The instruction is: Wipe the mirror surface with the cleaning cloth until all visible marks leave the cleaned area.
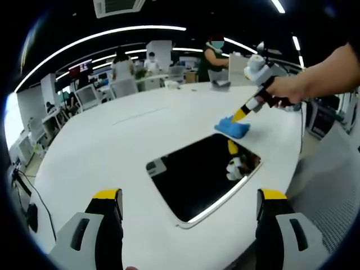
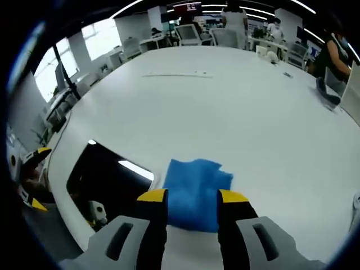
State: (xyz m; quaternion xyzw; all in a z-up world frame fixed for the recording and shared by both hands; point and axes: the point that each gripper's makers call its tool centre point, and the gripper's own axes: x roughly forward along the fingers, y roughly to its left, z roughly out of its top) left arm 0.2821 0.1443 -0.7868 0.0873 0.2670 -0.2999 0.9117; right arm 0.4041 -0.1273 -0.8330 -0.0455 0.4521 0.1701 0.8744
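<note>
**Cloth held at the mirror's edge**

In the left gripper view, the left gripper (image 1: 188,205) rises from the bottom with its yellow-tipped jaws spread wide and nothing between them. Just beyond them the mirror (image 1: 197,174) lies flat on the white table (image 1: 112,146), close to the table's near edge; its dark glass reflects ceiling lights and the other tool. At the mirror's far corner sits the blue cloth (image 1: 232,127), partly on the glass edge and partly on the table. The right gripper (image 1: 239,115) comes in from the right, held by a person's hand (image 1: 289,90), its yellow tips down on the cloth. Farther back are chairs, desks and standing people.

The right gripper view gives the close look the other lacks: the right gripper (image 2: 192,198) has its jaws closed in on the cloth (image 2: 197,191), which bunches between the two yellow tips and spreads out ahead of them. Here the mirror (image 2: 107,180) lies left of the cloth, touching it, and runs toward the table's (image 2: 225,101) left edge. The left gripper (image 2: 31,180) shows at the far left beyond that edge. Whether marks remain on the glass cannot be told. Past the cloth the table runs bare to a thin seam line, then to people and screens.
</note>
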